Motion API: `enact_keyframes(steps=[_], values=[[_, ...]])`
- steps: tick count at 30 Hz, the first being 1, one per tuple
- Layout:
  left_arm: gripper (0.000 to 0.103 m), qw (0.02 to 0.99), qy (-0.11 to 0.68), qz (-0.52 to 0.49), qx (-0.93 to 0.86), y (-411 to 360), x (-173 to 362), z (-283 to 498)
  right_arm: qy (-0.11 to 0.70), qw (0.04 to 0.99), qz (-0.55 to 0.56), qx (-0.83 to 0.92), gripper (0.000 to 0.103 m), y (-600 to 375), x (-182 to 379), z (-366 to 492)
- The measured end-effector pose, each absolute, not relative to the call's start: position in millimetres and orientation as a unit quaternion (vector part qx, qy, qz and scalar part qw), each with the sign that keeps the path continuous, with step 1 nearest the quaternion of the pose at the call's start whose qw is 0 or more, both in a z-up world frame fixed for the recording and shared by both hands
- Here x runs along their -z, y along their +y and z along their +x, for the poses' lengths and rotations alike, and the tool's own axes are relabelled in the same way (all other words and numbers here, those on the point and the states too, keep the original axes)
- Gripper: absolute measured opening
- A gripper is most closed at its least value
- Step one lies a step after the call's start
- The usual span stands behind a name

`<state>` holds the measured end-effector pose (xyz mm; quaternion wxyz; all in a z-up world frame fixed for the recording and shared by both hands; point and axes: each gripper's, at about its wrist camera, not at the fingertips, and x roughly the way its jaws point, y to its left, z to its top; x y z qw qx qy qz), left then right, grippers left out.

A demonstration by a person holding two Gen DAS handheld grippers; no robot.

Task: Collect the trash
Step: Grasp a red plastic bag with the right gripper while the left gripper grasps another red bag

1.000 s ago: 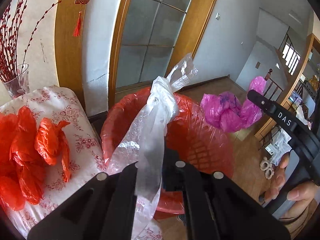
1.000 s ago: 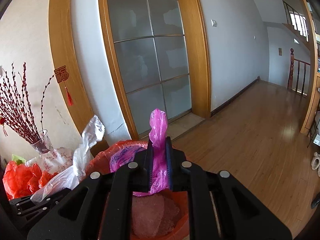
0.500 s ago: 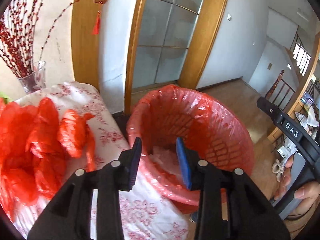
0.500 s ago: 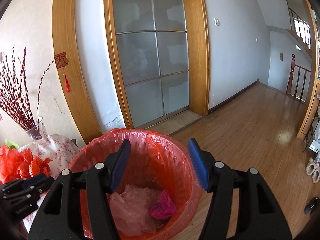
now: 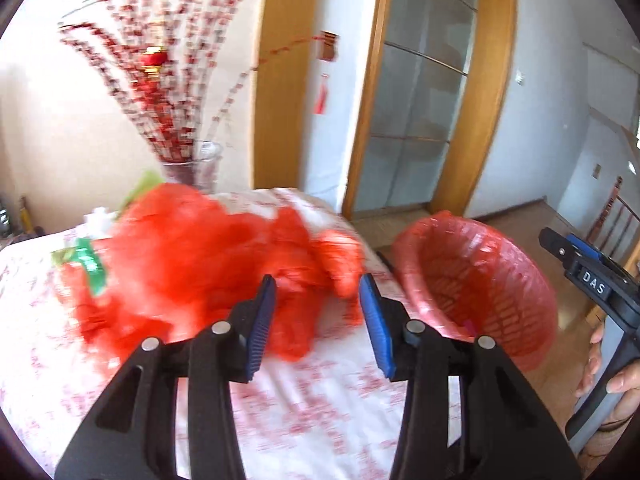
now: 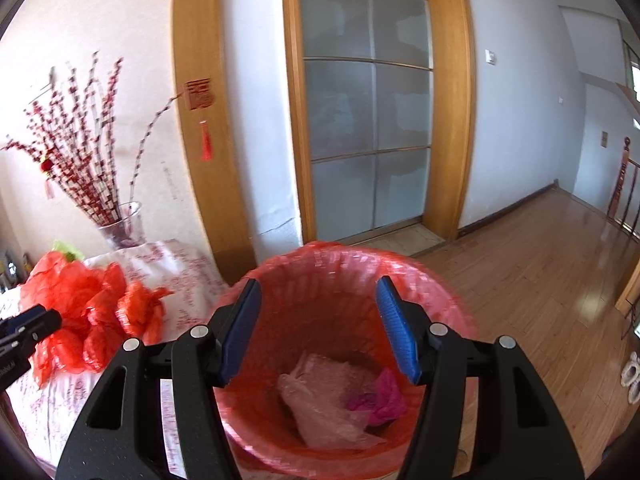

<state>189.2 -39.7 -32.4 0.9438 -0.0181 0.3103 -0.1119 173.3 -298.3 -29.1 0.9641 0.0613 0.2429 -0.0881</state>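
Left claw: spread wide, its two blue-padded fingers well apart with nothing between them. It touches nothing and points at the heap of red bags on the table.

Right claw: also spread wide and holding nothing. It hangs above the mouth of the bin, the blue pads framing the opening without touching the liner.

Red bags: a crumpled pile of thin red plastic bags lies on the table, blurred in the left view. In the right view the pile sits at the left with the tip of the left claw just beside it; whether they touch cannot be told.

Green scrap: a small green piece lies at the left edge of the red pile.

Bin: a round basket lined with a red plastic bag, standing on the floor just beside the table edge.

Inside the bin: a clear crumpled bag lies at the bottom, with a pink bag touching it on the right.

Table: covered with a white cloth printed in red flowers.

Vase: a glass vase of red-budded branches stands at the far side of the table, near the wall.

Right hand: seen at the right edge of the left view, wrapped around the handle of the right claw.
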Motion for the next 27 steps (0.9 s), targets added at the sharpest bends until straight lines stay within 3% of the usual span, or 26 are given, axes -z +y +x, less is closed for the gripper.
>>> enact_keyframes(steps=[9,14,20,27], values=[[0.048,0.955,0.293,-0.047,-0.013,58.0,25.4,172.1,0.272,0.961,0.04,-0.006,0.059,-220.4,35.2,199.0],[0.048,0.952,0.294,-0.068,-0.045,93.2,28.7,169.6,0.299,0.953,0.036,-0.039,0.054,-188.2,45.4,224.4],[0.048,0.951,0.296,-0.075,-0.048,106.6,31.9,170.0,0.333,0.94,0.046,-0.055,0.048,-165.8,60.7,257.1],[0.048,0.949,0.303,-0.082,-0.037,106.3,37.9,173.9,0.359,0.929,0.057,-0.067,0.048,-155.3,73.2,280.2]])
